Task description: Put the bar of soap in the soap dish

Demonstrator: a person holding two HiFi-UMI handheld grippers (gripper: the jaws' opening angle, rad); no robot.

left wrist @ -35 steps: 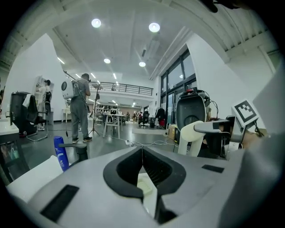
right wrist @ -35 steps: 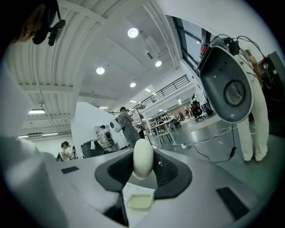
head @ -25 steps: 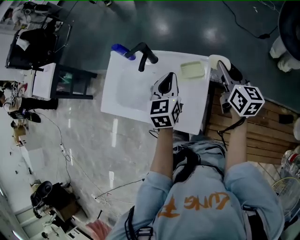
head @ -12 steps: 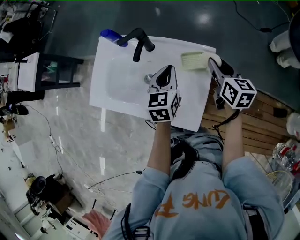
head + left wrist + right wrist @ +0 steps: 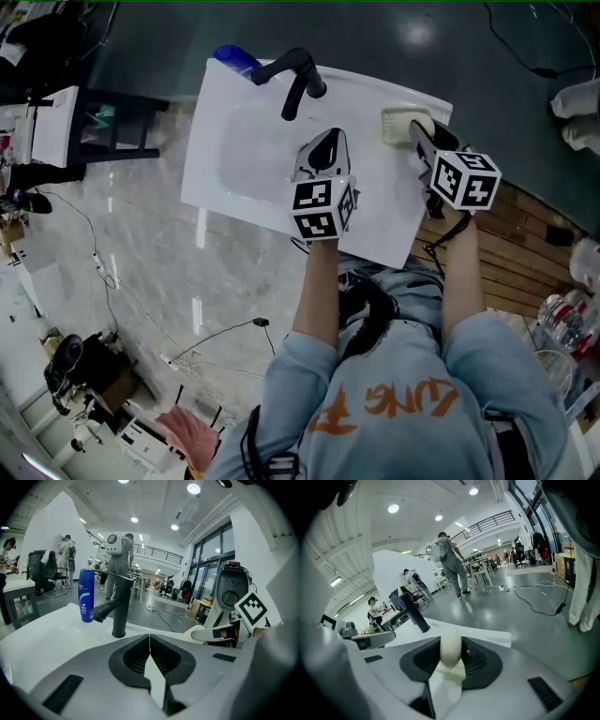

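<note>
The cream oval bar of soap (image 5: 451, 648) stands on edge between the pads of my right gripper (image 5: 451, 656), which is shut on it. In the head view that gripper (image 5: 419, 129) hangs over the right end of the pale green soap dish (image 5: 396, 123) at the sink's back right corner. Part of the dish (image 5: 445, 688) shows pale green just under the soap. My left gripper (image 5: 324, 142) is shut and holds nothing; it hovers over the white sink (image 5: 234, 178), right of the basin. In its own view its jaws (image 5: 150, 645) meet in a thin line.
A black faucet (image 5: 298, 80) rises at the sink's back edge, with a blue bottle (image 5: 234, 58) to its left. Wooden slats (image 5: 530, 253) lie right of the sink. A black chair and desk (image 5: 84, 131) stand at left. Several people stand far off in the hall.
Both grippers have come down toward the sink. The right gripper, with the soap in it, has moved left from beside the dish to over the dish's right end.
</note>
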